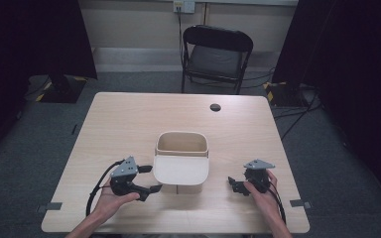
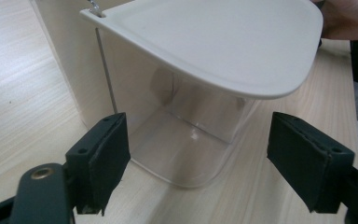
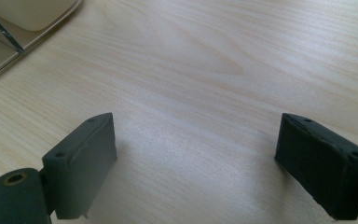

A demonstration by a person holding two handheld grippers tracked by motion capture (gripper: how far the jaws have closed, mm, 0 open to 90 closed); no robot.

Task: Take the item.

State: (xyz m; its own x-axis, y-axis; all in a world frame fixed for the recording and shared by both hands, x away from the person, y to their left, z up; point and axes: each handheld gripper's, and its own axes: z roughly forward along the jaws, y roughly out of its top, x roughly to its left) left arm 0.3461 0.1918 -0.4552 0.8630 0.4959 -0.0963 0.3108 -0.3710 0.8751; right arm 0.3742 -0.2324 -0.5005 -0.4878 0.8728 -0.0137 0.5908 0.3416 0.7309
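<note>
Jaws: both pairs spread wide, nothing between the pads. The left gripper [image 1: 146, 179] is held at the near left corner of the container, one jaw on either side of that corner, close but not touching. The right gripper [image 1: 239, 186] rests low over bare table [image 1: 129, 119], apart from the container, pointing towards it.

Item 1: cream plastic container [image 1: 182, 148], rounded-rectangular, standing upright near the middle of the table, slightly toward the person's side. Its lid [image 2: 223, 42] is hinged down and forward, jutting out level over the near side. Under the lid, in the left gripper view, the front wall looks clear or glossy; I cannot tell which. A small metal pin [image 2: 94, 8] shows at the lid's hinge corner.

Item 2: black folding chair [image 1: 217, 54], beyond the far table edge. Item 3: round dark cable hole [image 1: 215, 107] in the tabletop, far side.

Risks, as judged: the container looks light and empty, so a one-sided squeeze on a slick rounded corner could skid or twist it away. A jaw catching under the overhanging lid could lever the whole box over. The right gripper is too far off to steady it.

Markings: none readable on container, lid or grippers.
</note>
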